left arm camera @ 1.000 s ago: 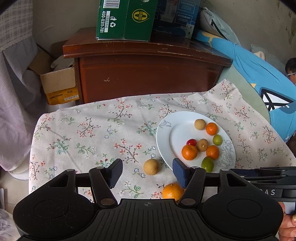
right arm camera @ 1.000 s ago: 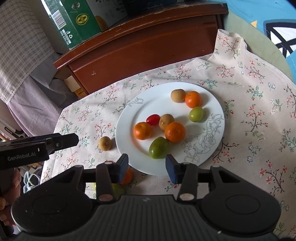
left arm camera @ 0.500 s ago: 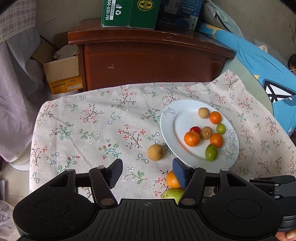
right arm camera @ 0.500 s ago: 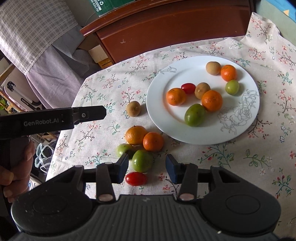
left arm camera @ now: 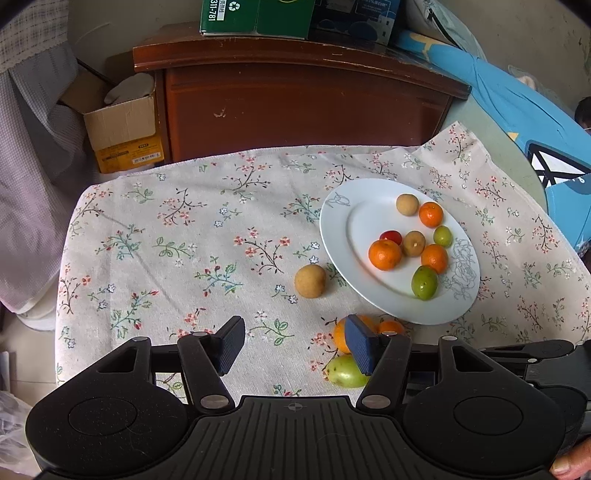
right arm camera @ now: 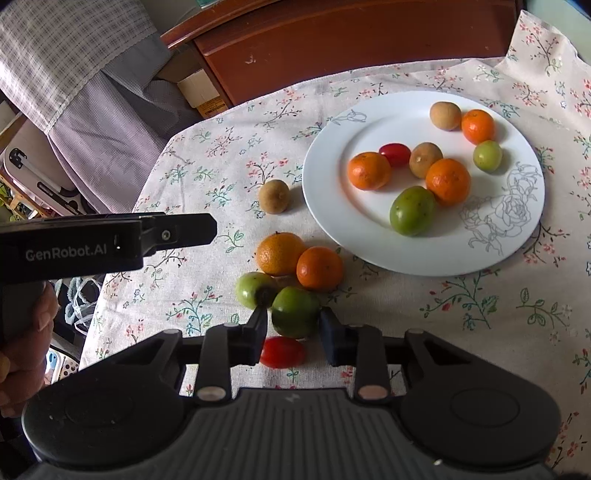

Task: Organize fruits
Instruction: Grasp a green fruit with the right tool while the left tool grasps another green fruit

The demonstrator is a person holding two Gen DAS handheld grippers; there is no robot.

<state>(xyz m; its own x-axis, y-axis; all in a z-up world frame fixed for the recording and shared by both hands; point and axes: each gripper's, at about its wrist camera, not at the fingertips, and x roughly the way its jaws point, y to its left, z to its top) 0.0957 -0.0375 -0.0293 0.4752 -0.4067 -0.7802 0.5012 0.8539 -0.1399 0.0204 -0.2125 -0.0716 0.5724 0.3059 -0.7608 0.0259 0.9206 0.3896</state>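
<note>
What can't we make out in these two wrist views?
- Left wrist: the oranges and green fruit off the plate are partly hidden behind the left hand-held gripper finger.
- Right wrist: whether the right hand-held gripper touches the green fruit between its fingers; the red tomato is partly hidden.
- Box label cut off by the top edge.

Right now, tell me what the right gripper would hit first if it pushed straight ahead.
The right gripper points at the green fruit on the cloth; its open fingers already flank it, so that comes first. Just beyond sit the two oranges. How high the fingers ride above the cloth is unclear.
</note>
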